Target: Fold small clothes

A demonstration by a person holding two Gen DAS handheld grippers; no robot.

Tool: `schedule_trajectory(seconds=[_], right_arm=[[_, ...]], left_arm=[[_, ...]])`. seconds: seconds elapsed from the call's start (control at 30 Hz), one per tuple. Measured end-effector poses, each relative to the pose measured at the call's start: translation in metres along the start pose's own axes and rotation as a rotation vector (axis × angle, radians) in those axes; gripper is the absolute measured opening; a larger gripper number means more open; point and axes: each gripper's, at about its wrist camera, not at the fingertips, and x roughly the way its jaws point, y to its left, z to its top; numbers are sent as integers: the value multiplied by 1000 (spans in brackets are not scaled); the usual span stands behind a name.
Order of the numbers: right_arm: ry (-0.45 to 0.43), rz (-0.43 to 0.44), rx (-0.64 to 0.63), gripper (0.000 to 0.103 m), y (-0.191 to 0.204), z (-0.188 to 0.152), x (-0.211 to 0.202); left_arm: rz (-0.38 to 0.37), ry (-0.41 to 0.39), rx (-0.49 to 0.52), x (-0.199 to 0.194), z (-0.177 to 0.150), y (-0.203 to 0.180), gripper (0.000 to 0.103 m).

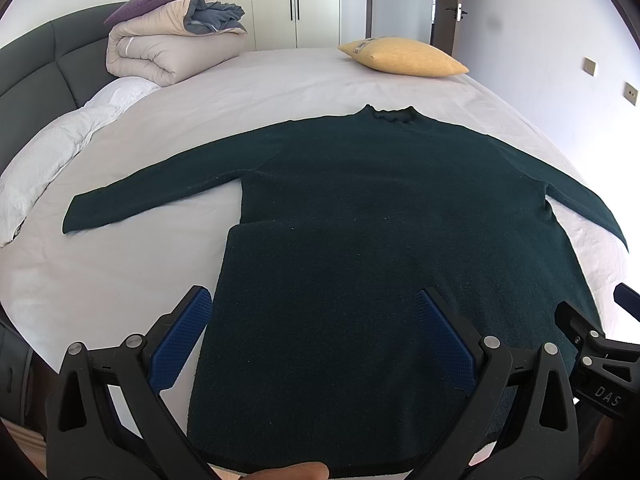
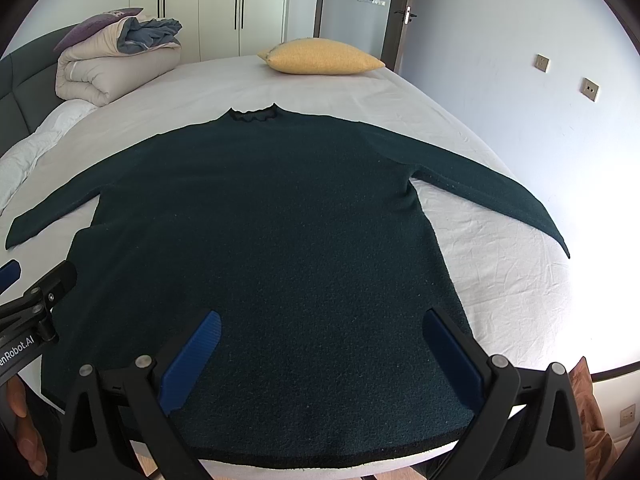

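A dark green sweater (image 1: 384, 216) lies flat on the bed (image 1: 280, 80), collar away from the cameras, both sleeves spread out to the sides. Its knit looks thick and fuzzy, with a small ruffled collar (image 1: 390, 114). The hem hangs at the near edge of the bed. In the left wrist view the right sleeve's cuff runs into the edge of the fisheye circle, and the hem corners are hidden behind the black gripper frames. Low on the sweater's left side a straight step shows in the fabric; whether that is a fold or a side slit is hard to tell.

The left hand-held gripper (image 1: 314, 336) hovers over the hem's left part, its jaws wide apart and holding nothing; its blue pads (image 1: 182, 344) have a fine grid texture. The right hand-held gripper (image 2: 320, 356) is likewise spread wide and empty over the hem's right part, with ribbed blue pads (image 2: 190, 360).

The bed sheet is pale and creased. Far back sit a rolled beige duvet (image 1: 160, 50) and a yellow pillow (image 1: 404, 58).
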Motion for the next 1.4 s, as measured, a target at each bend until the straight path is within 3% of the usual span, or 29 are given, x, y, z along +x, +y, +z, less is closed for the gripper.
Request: schedule_trajectory(seconds=[1.4], right_arm=[[17, 0, 3, 103, 0, -5, 7]], left_arm=[[-4, 13, -4, 2, -5, 0, 103]])
